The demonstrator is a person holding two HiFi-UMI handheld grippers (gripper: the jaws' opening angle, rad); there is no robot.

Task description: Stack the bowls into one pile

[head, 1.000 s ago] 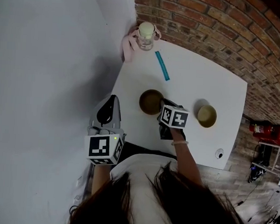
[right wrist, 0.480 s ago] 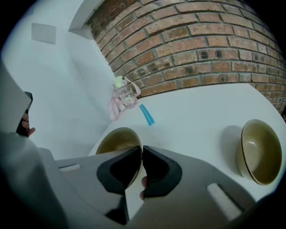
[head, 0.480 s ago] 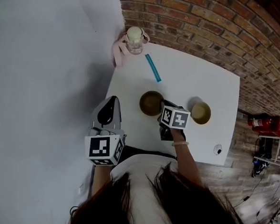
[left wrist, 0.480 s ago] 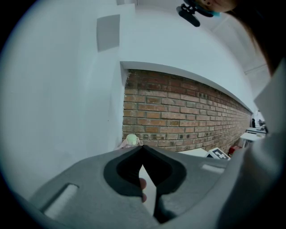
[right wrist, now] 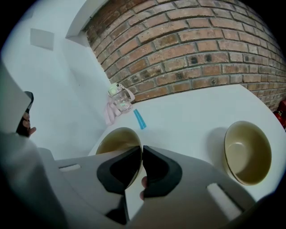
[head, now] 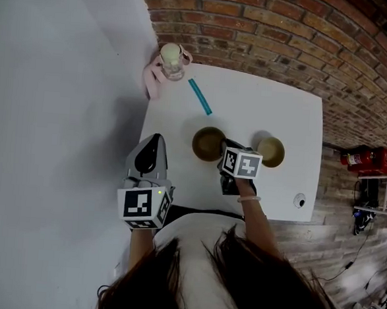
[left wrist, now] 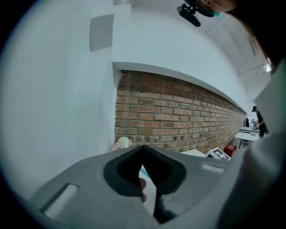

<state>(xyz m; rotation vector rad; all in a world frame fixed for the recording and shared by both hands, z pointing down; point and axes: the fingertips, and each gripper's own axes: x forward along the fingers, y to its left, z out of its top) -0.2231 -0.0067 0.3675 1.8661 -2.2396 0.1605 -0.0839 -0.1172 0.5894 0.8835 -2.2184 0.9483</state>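
Although the view is swinging, the left gripper and right gripper are staying closed, empty; the bowl just ahead is lying unstacked.

The white table held the left bowl and right bowl, well apart. A blue tube lay behind them, a cup with pink strap at its far-left corner

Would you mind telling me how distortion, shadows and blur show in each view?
Head view: wide-angle, the brick wall bends mildly. Left gripper view: strong fisheye with black corners; the brick courses curve; the near jaws look soft. Right gripper view: same fisheye; the right bowl casts a soft shadow to its left, the left bowl is sharp; no glare.
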